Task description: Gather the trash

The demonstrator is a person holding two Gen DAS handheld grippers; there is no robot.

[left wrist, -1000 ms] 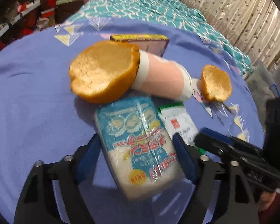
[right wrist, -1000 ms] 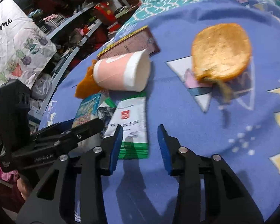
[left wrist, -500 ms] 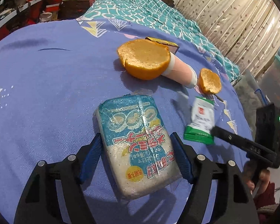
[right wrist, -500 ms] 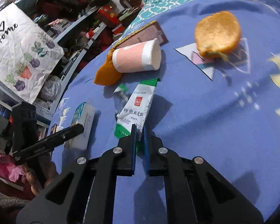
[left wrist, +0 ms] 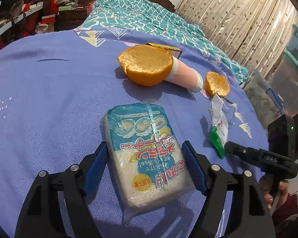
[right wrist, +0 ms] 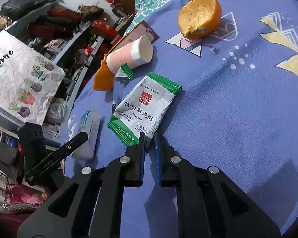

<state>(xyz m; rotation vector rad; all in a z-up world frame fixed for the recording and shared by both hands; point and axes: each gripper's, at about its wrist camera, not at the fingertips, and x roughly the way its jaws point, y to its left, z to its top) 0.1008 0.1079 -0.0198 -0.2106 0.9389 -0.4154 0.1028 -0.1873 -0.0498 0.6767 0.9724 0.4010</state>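
Note:
My left gripper is shut on a blue and white wrapped packet and holds it above the purple bedspread. My right gripper is shut on the corner of a green and white snack wrapper, which hangs lifted in the left wrist view. A large orange peel half, a pink paper cup on its side and a small orange peel half lie further back. The cup and small peel also show in the right wrist view.
A flat dark box lies behind the cup. A teal quilt covers the far bed. Cluttered shelves and a white printed bag stand to the left, curtains and plastic bins to the right.
Both grippers have lifted and pulled back with their items. The right gripper closed on the green wrapper and raised it off the bedspread.

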